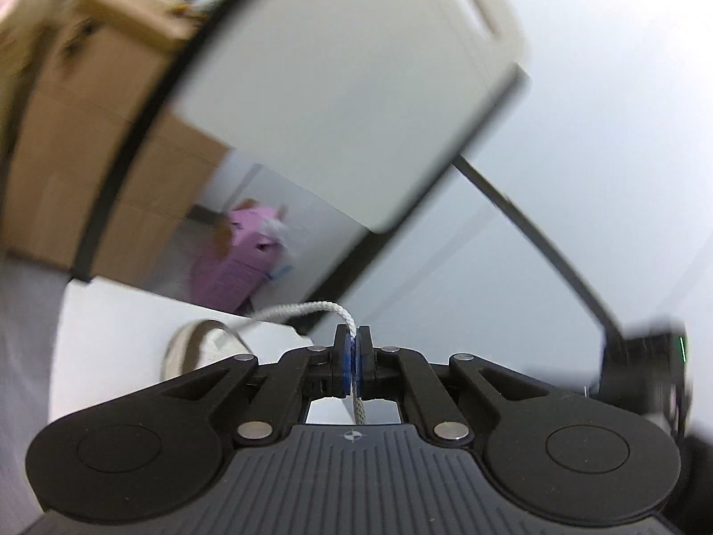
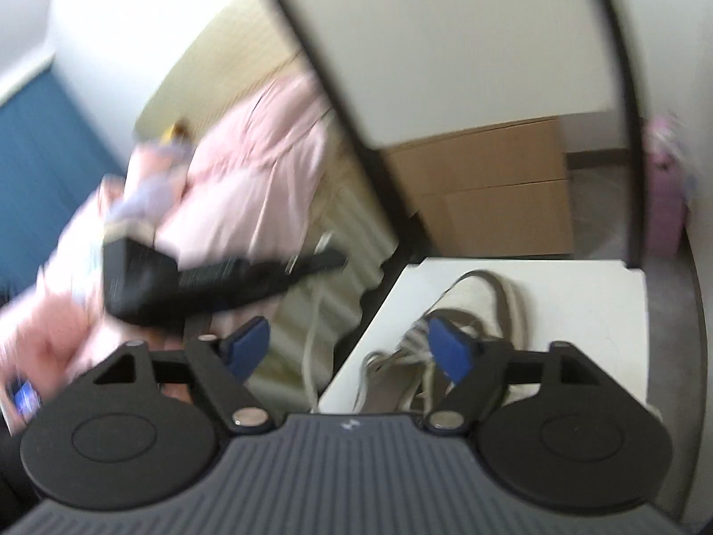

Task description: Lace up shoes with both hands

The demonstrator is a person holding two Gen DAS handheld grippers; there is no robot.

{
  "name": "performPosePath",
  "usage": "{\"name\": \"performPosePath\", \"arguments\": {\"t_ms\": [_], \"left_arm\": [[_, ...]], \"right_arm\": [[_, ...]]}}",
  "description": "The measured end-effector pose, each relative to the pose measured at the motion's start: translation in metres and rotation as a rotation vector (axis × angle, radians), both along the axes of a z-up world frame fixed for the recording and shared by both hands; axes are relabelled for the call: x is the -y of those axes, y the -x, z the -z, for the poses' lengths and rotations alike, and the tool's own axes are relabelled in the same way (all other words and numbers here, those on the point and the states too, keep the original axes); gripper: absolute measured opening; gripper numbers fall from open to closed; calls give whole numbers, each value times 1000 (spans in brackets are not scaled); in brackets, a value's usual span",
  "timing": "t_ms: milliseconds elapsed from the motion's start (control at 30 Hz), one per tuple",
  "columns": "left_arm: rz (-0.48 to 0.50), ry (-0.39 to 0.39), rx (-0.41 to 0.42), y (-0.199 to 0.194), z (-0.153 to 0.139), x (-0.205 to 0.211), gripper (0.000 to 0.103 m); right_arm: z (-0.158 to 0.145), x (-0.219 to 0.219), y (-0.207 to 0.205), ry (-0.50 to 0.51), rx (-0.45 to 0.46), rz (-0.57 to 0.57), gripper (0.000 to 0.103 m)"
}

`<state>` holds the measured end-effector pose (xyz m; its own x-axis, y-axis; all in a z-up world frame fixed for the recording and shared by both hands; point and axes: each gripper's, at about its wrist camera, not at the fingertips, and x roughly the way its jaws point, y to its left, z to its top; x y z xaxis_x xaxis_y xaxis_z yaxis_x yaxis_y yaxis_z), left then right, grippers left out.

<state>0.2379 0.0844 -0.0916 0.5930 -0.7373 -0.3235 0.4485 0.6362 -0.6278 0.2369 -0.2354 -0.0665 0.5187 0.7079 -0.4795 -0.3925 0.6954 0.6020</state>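
- The left gripper (image 1: 355,359) is clamped on a white lace (image 1: 307,310), which runs off toward 10 o'clock to the shoe (image 1: 196,347) low on the white tabletop (image 1: 116,339).
- The right gripper (image 2: 350,347) stands wide and holds nothing. The shoe (image 2: 472,307) lies at about 1 o'clock from it, long axis running away from the camera, loose laces around its near end.
- By my reading the right gripper is the nearer to the shoe.
- Beyond the tabletop (image 2: 579,312) stand cardboard boxes (image 2: 490,187).

Cream shoe (image 2: 485,312) with brown straps, grey-white lace (image 1: 307,310), blue pads (image 2: 450,352), white table (image 2: 592,312)
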Motion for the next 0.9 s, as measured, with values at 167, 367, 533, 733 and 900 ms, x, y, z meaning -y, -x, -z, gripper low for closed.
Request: {"name": "performPosePath", "arguments": {"t_ms": [167,367,533,733,900], "left_arm": [[142,-72,112,22,-4,29,2],[215,-83,175,35,-4,39,2],[231,-78,183,33,-4,36,2],[256,-109,179,35,-4,37,2],[256,-129,168,32,0,37,2]], "right_arm": [[4,23,-14,-99,-78,66,83],[19,28,-41,-129,-258,108,83],[41,24,-57,-235,-444,70,83],[42,11,-66,-269,-429,36,60],[37,0,-72,-295,-394,-6,5]]}}
